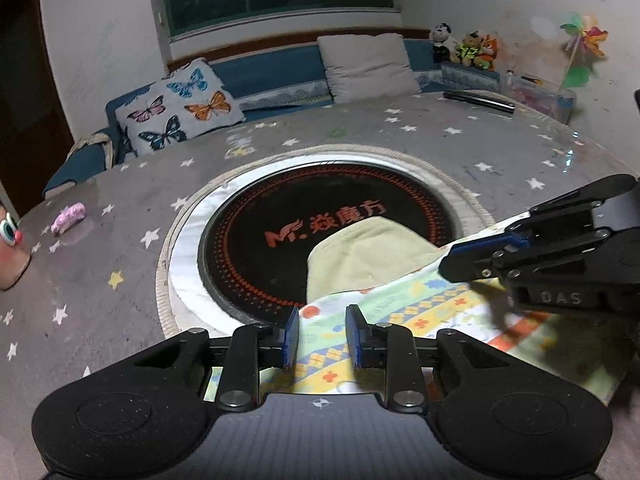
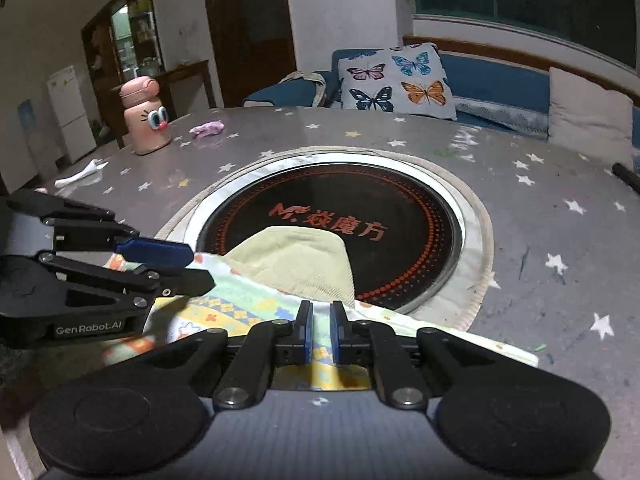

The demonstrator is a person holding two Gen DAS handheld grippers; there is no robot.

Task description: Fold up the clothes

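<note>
Where the patterned garment [image 2: 224, 308] lies at the near edge of the worktop [image 2: 540, 216], its pale yellow-green lining [image 2: 296, 260] is turned up & laps onto the round black hob [image 2: 360, 216] set in the centre. Right gripper [image 2: 320, 332] has its fingers nearly pressed together, pinching the cloth's near hem w/ fabric showing in the thin gap. Left gripper [image 1: 322, 336] sits just beside it on the same hem, fingers a bit further apart w/ cloth between them; can't tell if the pads bite. Further out: pink bottle w/ cartoon eyes [image 2: 144, 120], crumpled pink scrap [image 2: 206, 130], then butterfly cushion [image 1: 180, 110] on the blue sofa [image 1: 272, 76] beyond the worktop.
</note>
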